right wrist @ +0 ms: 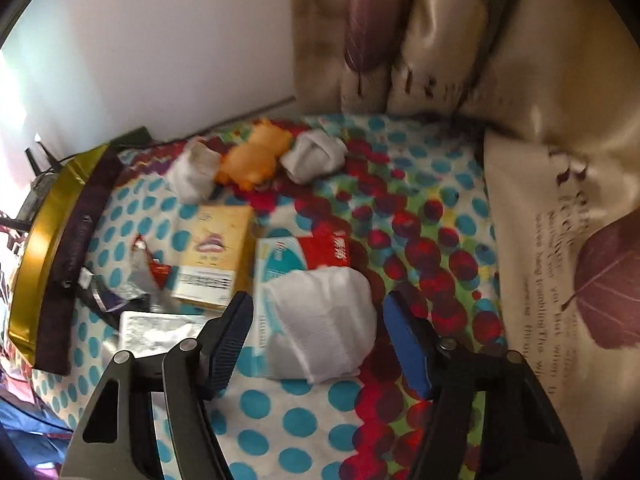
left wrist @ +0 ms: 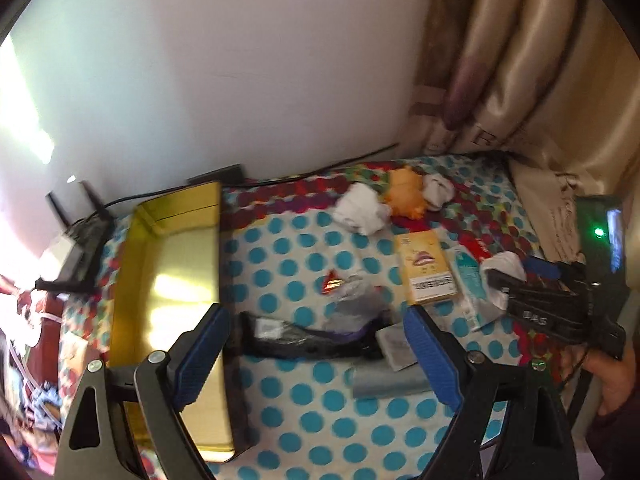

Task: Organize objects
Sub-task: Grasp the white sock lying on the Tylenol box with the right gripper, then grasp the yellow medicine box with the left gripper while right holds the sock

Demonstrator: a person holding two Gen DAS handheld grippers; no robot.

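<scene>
My right gripper [right wrist: 316,328] is open around a rolled white sock [right wrist: 324,320]. Its blue pads [right wrist: 404,344] stand close to the sock's sides with thin gaps showing. The sock rests on a teal-and-white box [right wrist: 280,264] beside a red pack [right wrist: 332,248] and a yellow box [right wrist: 216,256]. My left gripper [left wrist: 316,356] is open over a black packet [left wrist: 304,336] and a grey flat packet [left wrist: 388,380], touching neither. A gold tin tray [left wrist: 176,264] lies just to its left. The right gripper [left wrist: 500,284] shows at the right edge of the left wrist view.
Two more white sock balls [right wrist: 196,176] [right wrist: 312,152] flank an orange plush toy [right wrist: 252,156] at the back. A foil blister pack [right wrist: 156,328] and a red wrapper [right wrist: 156,268] lie near the tray. A curtain [right wrist: 560,160] hangs on the right, and a router [left wrist: 84,232] stands far left.
</scene>
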